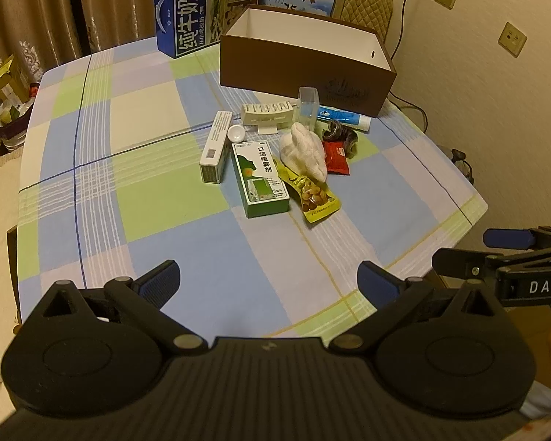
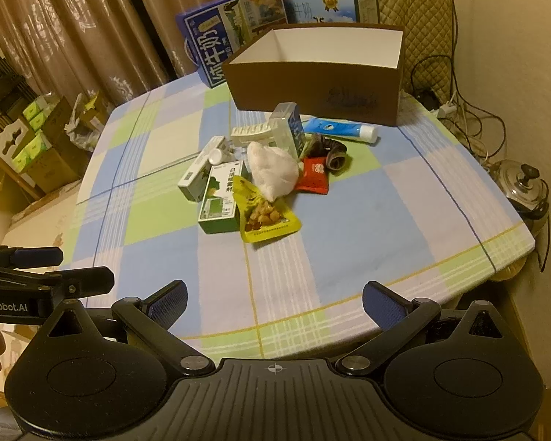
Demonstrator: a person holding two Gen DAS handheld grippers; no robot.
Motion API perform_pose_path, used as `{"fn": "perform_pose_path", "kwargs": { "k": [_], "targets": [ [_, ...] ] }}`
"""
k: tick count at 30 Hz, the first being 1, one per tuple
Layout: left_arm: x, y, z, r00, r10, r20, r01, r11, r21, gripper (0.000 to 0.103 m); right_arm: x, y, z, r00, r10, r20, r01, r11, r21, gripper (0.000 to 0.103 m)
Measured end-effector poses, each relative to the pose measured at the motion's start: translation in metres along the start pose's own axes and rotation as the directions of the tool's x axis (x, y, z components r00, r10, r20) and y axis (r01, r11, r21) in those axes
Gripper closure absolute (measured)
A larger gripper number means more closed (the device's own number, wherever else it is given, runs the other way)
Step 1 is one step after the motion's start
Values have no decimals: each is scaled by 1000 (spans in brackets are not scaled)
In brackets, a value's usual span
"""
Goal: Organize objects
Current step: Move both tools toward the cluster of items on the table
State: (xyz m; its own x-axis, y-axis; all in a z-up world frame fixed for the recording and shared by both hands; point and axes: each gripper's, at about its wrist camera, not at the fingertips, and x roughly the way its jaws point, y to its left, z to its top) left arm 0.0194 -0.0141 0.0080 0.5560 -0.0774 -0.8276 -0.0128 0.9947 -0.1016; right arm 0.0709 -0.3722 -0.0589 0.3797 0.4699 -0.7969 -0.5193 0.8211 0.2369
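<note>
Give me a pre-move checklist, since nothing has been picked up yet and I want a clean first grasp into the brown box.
1. Left claw open and empty: ok.
2. Right claw open and empty: ok.
3. Brown box open at the top, white inside walls visible: ok. Whether its floor is bare: cannot tell.
4. Items separated for a single grasp: not ok. The white cloth lies against the yellow snack pack and red packet.
5. Green spray box lying flat with its near end exposed: ok.
6. Claws apart from each other, both back at the near table edge: ok.
</note>
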Motion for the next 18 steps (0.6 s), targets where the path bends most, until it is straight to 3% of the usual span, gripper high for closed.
{"fn": "perform_pose_path", "kwargs": {
  "k": [18],
  "targets": [
    [22, 4, 16, 1000, 31, 1, -31, 999, -30, 2, 13, -17, 23, 1000, 15, -3, -15, 1000, 3, 3]
  ]
}}
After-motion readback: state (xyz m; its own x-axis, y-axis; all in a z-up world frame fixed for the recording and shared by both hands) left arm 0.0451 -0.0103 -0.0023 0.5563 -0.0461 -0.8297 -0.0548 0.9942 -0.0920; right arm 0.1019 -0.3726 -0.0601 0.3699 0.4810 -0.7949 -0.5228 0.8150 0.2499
